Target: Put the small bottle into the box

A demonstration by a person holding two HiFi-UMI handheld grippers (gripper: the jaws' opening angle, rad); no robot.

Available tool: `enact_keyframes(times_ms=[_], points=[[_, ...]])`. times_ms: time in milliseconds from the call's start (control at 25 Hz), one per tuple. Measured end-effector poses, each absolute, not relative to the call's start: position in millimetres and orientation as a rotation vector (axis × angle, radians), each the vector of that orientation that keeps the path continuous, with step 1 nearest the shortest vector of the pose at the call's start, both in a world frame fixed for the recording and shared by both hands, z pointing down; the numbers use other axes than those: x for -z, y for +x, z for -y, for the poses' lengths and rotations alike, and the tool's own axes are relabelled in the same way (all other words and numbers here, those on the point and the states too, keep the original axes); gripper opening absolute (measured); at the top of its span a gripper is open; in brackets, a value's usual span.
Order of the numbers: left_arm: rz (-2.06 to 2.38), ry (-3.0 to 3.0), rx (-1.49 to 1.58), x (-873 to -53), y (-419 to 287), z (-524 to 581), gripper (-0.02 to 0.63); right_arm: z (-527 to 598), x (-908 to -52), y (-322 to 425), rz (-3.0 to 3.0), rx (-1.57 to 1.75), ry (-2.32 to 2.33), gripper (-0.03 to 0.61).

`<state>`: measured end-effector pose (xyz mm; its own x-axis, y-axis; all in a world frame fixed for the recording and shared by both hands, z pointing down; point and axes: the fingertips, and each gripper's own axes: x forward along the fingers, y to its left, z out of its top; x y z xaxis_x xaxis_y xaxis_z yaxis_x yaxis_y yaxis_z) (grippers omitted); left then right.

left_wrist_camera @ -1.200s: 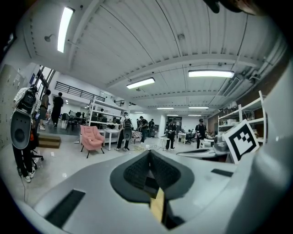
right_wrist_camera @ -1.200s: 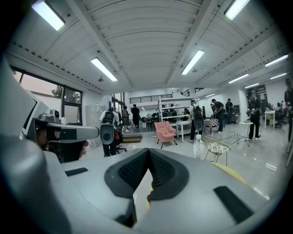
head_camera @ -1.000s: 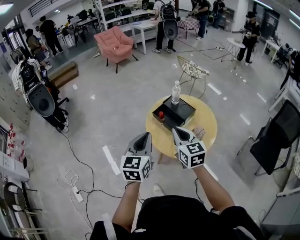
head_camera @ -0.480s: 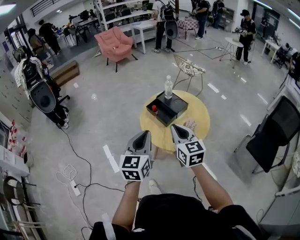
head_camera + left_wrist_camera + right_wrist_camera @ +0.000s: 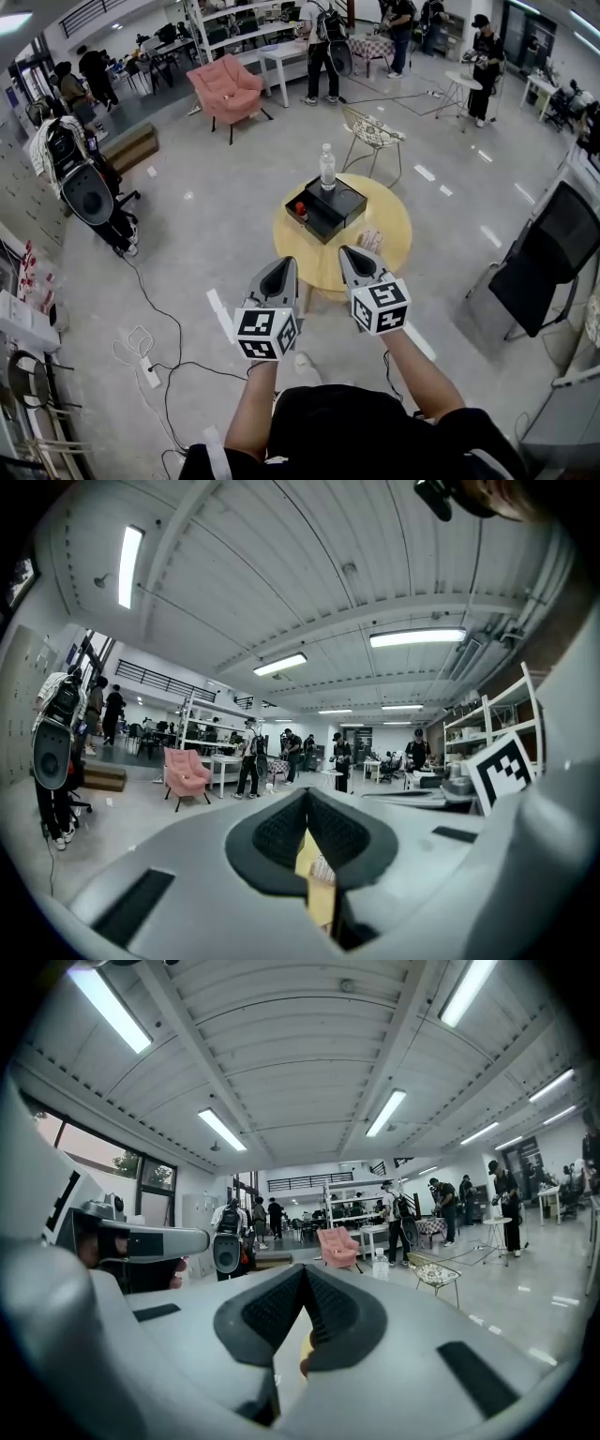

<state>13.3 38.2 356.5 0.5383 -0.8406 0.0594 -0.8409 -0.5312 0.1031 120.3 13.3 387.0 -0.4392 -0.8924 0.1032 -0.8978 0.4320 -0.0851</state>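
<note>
A round yellow table (image 5: 389,220) stands ahead of me with an open black box (image 5: 328,208) on it. A tall clear bottle (image 5: 327,167) stands upright at the box's far edge and also shows far off in the right gripper view as a clear bottle (image 5: 380,1265). A small red-topped item (image 5: 301,209) sits at the box's left corner. A small pale object (image 5: 372,241) lies on the table's near side. My left gripper (image 5: 284,263) and right gripper (image 5: 348,251) hover short of the table's near edge, both shut and empty. The left gripper (image 5: 307,795) and right gripper (image 5: 303,1269) show their tips closed together.
A wire chair (image 5: 375,136) stands just behind the table and a pink armchair (image 5: 228,86) farther back. A black chair (image 5: 544,258) is at the right. Cables and a power strip (image 5: 150,380) lie on the floor at the left. Several people stand at the back.
The table with the box and bottle has drifted up and to the left in the head view. Both grippers keep the same shut pose in front of me.
</note>
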Motion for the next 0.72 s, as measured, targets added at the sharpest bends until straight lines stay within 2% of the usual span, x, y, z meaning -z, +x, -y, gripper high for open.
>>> enact_keyframes(times_ms=[720], points=[[1.461,2.669,-0.011,-354.6,26.2,-59.0,0.012,-32.6,-382.5,133.6,2.644,-0.170,1.631,0.002]])
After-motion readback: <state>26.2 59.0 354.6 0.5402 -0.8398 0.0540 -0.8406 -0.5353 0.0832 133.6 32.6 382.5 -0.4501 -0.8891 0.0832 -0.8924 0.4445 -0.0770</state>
